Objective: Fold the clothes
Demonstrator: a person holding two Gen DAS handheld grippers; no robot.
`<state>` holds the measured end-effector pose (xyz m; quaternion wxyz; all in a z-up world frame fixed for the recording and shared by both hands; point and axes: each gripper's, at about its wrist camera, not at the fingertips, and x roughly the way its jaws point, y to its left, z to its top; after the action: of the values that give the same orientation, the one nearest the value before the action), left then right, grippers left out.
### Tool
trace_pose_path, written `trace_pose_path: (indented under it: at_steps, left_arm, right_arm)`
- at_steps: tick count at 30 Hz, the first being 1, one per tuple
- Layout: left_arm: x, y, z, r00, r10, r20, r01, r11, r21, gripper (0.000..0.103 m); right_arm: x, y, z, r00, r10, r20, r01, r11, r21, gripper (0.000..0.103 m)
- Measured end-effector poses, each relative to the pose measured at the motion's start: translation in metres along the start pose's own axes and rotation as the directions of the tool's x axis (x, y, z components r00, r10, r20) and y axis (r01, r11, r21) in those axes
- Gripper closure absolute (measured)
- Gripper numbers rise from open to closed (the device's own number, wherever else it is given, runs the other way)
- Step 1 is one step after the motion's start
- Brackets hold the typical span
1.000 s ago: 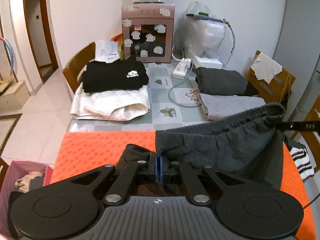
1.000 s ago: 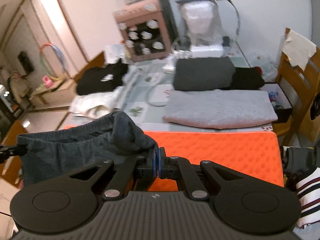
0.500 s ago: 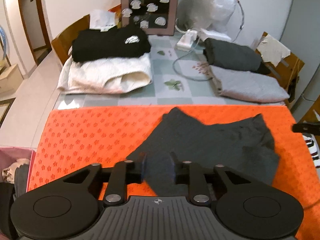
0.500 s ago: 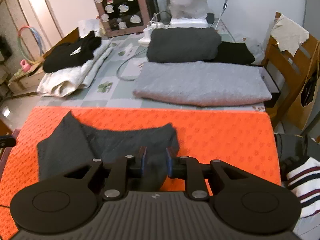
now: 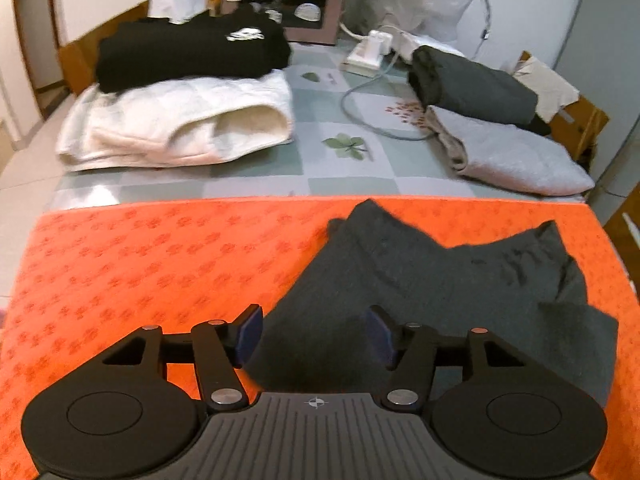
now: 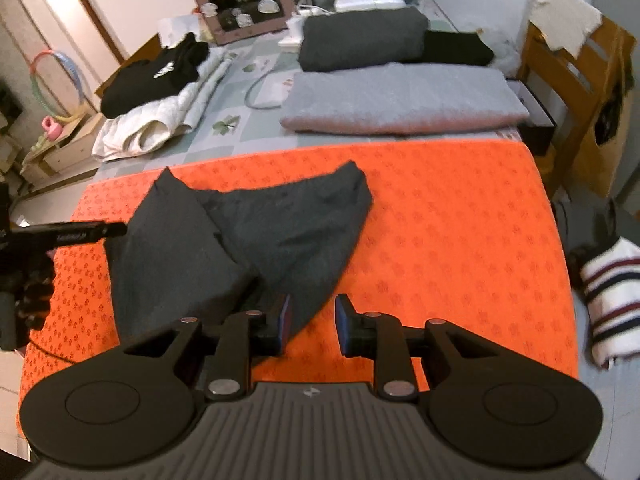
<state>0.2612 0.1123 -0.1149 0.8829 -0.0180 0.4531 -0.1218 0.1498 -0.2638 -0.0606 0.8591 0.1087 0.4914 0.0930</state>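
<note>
A dark grey garment lies crumpled and partly doubled over on the orange mat. It also shows in the right wrist view, left of the middle of the mat. My left gripper is open and empty, just above the garment's near edge. My right gripper is open and empty, above the garment's near right corner. The left gripper's body shows at the left edge of the right wrist view.
Beyond the mat lie a black top on a white quilted piece, a folded dark grey piece and a light grey one, and a power strip with cable. A striped garment and wooden chair are at right.
Both grippers held the grey garment up, shut on its waistband. They lowered it onto the mat, opened and let it go. Both now hover open above it.
</note>
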Motion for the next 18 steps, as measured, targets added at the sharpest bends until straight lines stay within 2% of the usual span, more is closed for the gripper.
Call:
trace_pose_path:
  at_steps: [5, 6, 7, 9, 14, 18]
  left_arm:
    - [0.021, -0.002, 0.004, 0.998, -0.055, -0.019, 0.055, 0.998, -0.013, 0.046]
    - [0.024, -0.002, 0.003, 0.998, -0.061, -0.028, 0.061, 0.998, -0.017, 0.062]
    - [0.025, -0.003, 0.001, 0.998, -0.061, -0.032, 0.061, 0.998, -0.015, 0.084]
    - [0.020, -0.006, -0.003, 0.999, -0.049, -0.008, 0.049, 0.999, 0.002, 0.101]
    - [-0.022, -0.010, -0.011, 0.992, -0.086, 0.090, 0.087, 0.996, -0.013, 0.101]
    - [-0.073, -0.024, -0.022, 0.971, -0.175, 0.164, 0.177, 0.984, 0.005, 0.101]
  right_arm:
    - [-0.007, -0.005, -0.010, 1.000, -0.028, -0.003, 0.028, 0.999, 0.032, 0.075]
    - [-0.009, -0.005, -0.012, 1.000, -0.032, -0.001, 0.032, 0.999, 0.036, 0.075]
    - [-0.011, -0.006, -0.014, 0.999, -0.036, 0.001, 0.036, 0.999, 0.039, 0.075]
    - [-0.016, -0.007, -0.018, 0.999, -0.044, 0.007, 0.044, 0.998, 0.046, 0.075]
    - [-0.030, -0.006, -0.027, 0.998, -0.060, 0.025, 0.058, 0.997, 0.057, 0.075]
    - [-0.042, -0.002, -0.036, 0.997, -0.060, 0.042, 0.058, 0.997, 0.057, 0.075]
